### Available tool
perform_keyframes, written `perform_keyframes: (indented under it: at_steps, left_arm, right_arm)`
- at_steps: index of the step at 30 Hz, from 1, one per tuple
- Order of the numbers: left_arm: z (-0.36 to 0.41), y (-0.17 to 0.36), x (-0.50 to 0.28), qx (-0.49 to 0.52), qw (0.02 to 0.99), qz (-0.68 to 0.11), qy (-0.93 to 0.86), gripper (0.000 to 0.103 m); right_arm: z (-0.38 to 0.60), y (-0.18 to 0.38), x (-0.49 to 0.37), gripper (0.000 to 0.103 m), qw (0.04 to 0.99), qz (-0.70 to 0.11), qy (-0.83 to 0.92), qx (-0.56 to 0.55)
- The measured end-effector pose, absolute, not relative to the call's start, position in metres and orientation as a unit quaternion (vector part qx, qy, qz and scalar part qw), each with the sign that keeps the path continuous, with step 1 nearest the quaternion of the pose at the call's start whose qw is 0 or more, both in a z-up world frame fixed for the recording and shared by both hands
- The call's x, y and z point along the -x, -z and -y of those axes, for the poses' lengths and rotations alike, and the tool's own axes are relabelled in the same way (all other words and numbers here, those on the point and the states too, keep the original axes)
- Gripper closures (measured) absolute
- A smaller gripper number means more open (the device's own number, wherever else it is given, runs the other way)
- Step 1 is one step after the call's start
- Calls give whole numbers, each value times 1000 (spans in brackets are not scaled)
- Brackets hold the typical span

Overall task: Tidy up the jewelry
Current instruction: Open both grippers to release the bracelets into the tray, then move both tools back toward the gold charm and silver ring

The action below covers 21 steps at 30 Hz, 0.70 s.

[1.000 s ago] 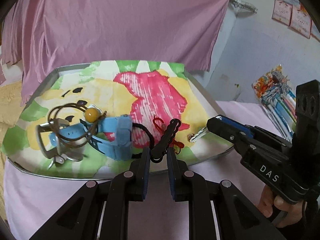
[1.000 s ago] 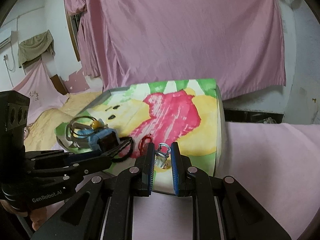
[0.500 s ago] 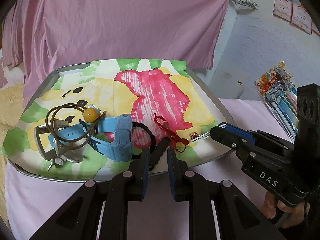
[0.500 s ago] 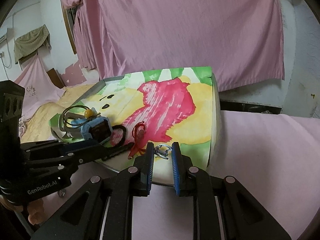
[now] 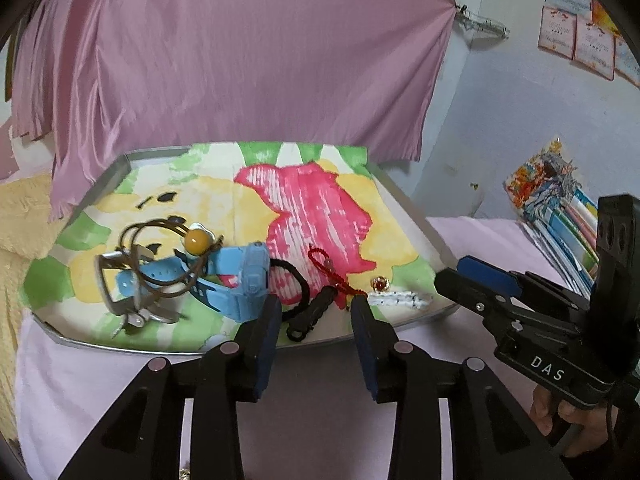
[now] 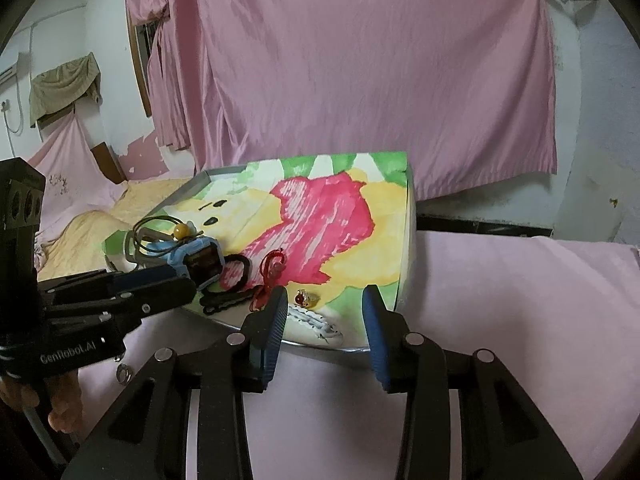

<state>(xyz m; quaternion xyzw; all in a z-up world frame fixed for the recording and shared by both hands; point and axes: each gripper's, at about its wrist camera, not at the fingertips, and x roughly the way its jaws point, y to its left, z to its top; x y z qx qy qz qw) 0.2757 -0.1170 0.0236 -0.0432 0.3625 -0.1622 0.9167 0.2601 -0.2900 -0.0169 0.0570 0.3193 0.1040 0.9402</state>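
Nearest the left wrist camera, the left gripper (image 5: pixel 314 312) has its jaws opening at a middling gap around the black braided band (image 5: pixel 310 312), which lies loose on the near edge of the tray (image 5: pixel 416 216) with no pad pressing it. A second ago that band stood pinched upright between narrow jaws, so this reads as a release onto the tray. To its right, the right gripper (image 6: pixel 324 312) is also opening, and the silver clip (image 6: pixel 316 322) it held before now rests flat at the near rim beside a small red-stone ring (image 6: pixel 306 298). Further in sits the red cord (image 5: pixel 332 270), then the blue watch (image 5: pixel 240 276) tangled with a brown cord and yellow bead (image 5: pixel 196 240), all gathered there as the sorted pile
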Motion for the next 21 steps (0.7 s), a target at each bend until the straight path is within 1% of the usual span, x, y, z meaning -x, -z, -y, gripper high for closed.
perform_keyframes:
  at_steps: [1,2,3,4,8,9,10,11,12,13,15,16,18,21]
  left_arm:
    - [115,-26,-273,45,920,-355,161,62]
    - [113,-29,-269,47,923,-347,159,53]
    - [111,-31,-266,50,927,-338,157,41]
    - [108,-34,-262,54,931,-327,155,38]
    - [97,-42,-250,57,941,-302,142,35]
    - [93,-43,-247,58,943,-297,139,32]
    - [88,-45,-243,61,946,-289,133,27]
    - [84,-46,-240,63,948,-283,130,22]
    - [80,-48,-236,66,951,-274,125,20]
    - [74,-49,-232,67,954,-264,121,18]
    - [63,-52,-223,70,960,-246,111,8]
    - [58,-53,-219,73,963,-236,104,6]
    - [48,-55,-211,76,967,-223,97,2]
    - [28,-58,-200,81,973,-204,77,1]
  right_arm:
    - [290,16,-258,68,941,-316,-104,-56]
    - [290,14,-254,65,943,-311,-102,-55]
    - [289,12,-252,58,945,-305,-102,-55]
    - [289,11,-250,56,947,-300,-103,-56]
    - [287,2,-237,54,954,-274,-104,-59]
    - [287,0,-233,50,956,-267,-105,-59]
    - [285,-3,-228,48,959,-258,-104,-59]
    - [283,-5,-223,42,962,-248,-104,-57]
    - [281,-8,-217,37,964,-236,-105,-56]
    - [278,-11,-212,35,967,-226,-106,-55]
    - [274,-15,-202,27,970,-210,-107,-55]
    - [272,-17,-199,23,972,-204,-107,-55]
    - [267,-21,-189,9,975,-188,-109,-53]
    - [259,-26,-178,7,977,-176,-114,-46]
